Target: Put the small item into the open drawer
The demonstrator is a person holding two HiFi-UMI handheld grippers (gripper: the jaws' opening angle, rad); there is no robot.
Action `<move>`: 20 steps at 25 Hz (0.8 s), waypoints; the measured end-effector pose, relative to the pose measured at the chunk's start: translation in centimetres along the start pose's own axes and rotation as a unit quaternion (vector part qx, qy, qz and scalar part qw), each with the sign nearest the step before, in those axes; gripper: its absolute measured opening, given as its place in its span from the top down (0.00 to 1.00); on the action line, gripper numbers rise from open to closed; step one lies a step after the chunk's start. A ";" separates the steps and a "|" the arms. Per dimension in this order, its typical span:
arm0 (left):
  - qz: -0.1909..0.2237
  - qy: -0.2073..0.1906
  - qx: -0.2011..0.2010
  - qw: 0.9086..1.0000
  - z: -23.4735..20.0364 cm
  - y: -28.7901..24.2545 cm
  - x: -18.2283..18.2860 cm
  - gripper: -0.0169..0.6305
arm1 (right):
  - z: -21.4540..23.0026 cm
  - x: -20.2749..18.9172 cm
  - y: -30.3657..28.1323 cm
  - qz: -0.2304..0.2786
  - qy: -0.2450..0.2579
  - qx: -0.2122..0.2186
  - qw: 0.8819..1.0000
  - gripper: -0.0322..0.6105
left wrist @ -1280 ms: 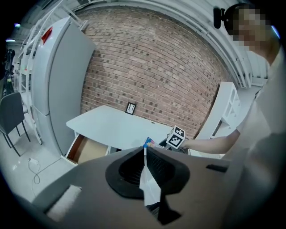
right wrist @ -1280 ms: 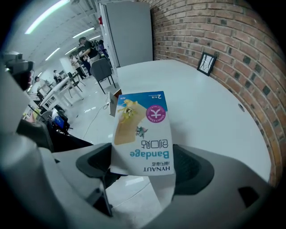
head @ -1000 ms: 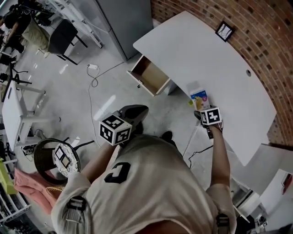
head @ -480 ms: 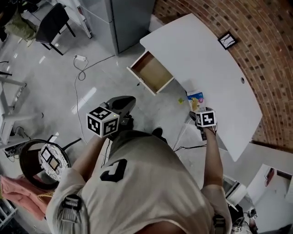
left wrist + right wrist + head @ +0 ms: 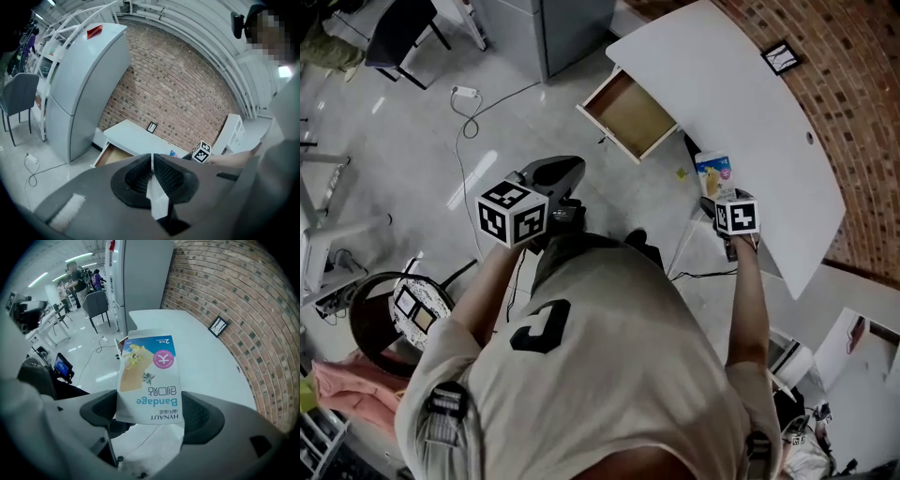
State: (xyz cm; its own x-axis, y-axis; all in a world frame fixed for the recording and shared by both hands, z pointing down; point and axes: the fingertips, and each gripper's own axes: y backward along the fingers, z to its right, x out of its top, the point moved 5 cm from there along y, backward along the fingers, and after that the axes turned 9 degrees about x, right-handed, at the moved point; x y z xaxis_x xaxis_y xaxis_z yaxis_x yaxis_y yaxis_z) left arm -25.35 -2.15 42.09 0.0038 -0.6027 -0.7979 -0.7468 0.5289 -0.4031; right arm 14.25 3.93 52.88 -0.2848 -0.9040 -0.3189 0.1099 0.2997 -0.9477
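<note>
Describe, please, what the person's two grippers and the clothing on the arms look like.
Both the left gripper and right gripper have dark grey moulded bodies with rounded black pads, finely ribbed. Each carries a white cube printed with black square markers. The person wears a pale beige short-sleeved T-shirt with a dark figure on its back and buckled straps at both shoulders.

1. On the bandage box, all print appears upside down in the right gripper view.
2. Large blue word: "Bandage".
3. Beside it, blue Chinese characters: "创口贴".
4. Black brand line near the box's camera-side edge: "HYNAUT". The small characters next to it are too small to read.
5. The pink round badge on the box has one white glyph, can't tell which.
6. The shirt has a black mark on its back, like "C" or "J", can't tell which.
</note>
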 end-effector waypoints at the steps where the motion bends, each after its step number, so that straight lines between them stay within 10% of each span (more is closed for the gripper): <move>1: 0.003 0.002 0.002 1.000 -0.5 0.4 0.0 0.95 | -0.4 0.2 0.1 0.000 0.001 -0.001 1.000 0.36; 20: -0.010 0.034 0.013 0.999 -2.2 2.9 -1.7 0.95 | -5.3 2.6 -1.3 -0.002 0.028 0.032 0.999 0.36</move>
State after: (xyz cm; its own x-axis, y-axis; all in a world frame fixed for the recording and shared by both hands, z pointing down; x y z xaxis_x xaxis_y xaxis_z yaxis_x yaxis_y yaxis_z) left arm -28.96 -0.91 43.23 -0.0271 -0.6528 -0.7570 -0.7299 0.5303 -0.4312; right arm 8.34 2.86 53.18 -0.3378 -0.8865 -0.3162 0.1687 0.2735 -0.9470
